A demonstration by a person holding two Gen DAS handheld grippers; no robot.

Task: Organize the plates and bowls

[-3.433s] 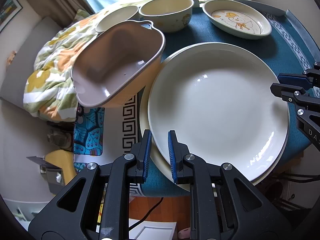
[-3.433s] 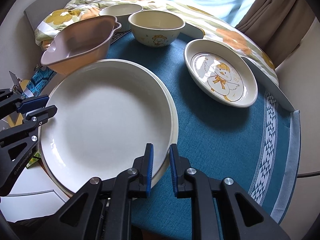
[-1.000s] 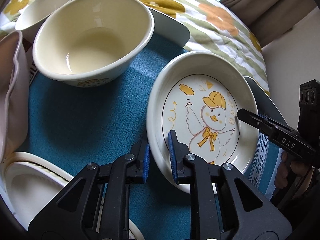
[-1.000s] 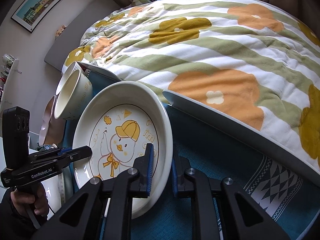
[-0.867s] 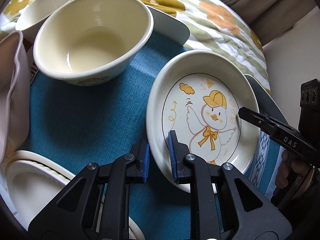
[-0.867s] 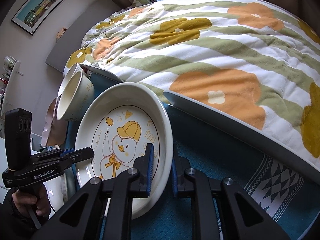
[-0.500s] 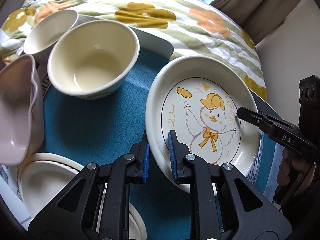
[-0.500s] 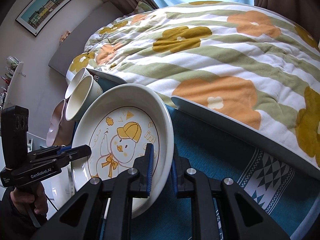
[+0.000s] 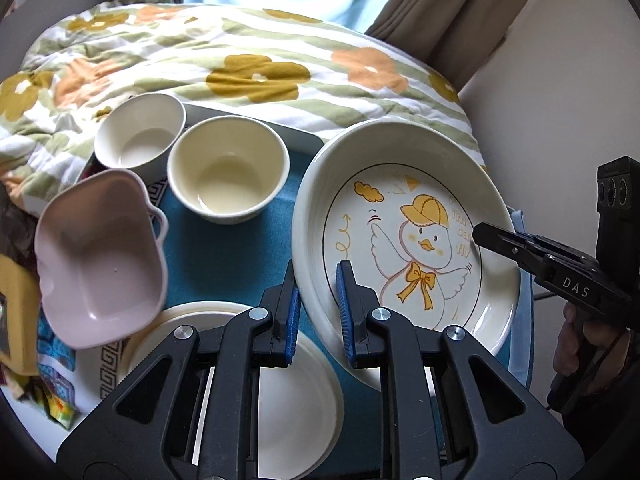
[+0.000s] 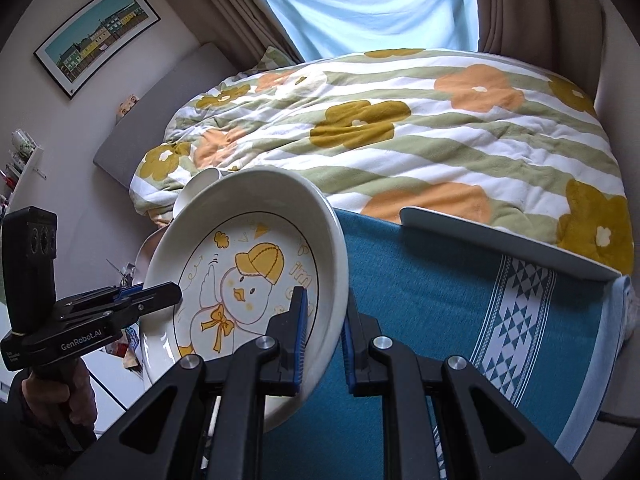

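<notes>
**Duck plate in the air, bowls not yet sorted**

Beyond the blue cloth of the desk lies a bed with a flowered quilt, and a curtained window stands behind it. We hold the duck plate between us on two sides: our left tool is clamped on its rim at about 7 o'clock of the plate in the left wrist view, and our right tool is clamped on the opposite rim, one finger inside the dish and one outside. In the right wrist view the plate tilts, and its far edge looks clear of the cloth, so we judge it lifted rather than resting.

What looks done: two large white plates already lie stacked at 6 o'clock, under our left tool. What looks left: the duck plate has no resting place yet, and that stack seems the likely spot for it. The cream bowl sits at 11 o'clock of the duck plate, the smaller white bowl just beside it at 10 o'clock, and the pink dish leans on the stack's edge at 9 o'clock. None of these three is nested, so we reckon the task is near half done.
</notes>
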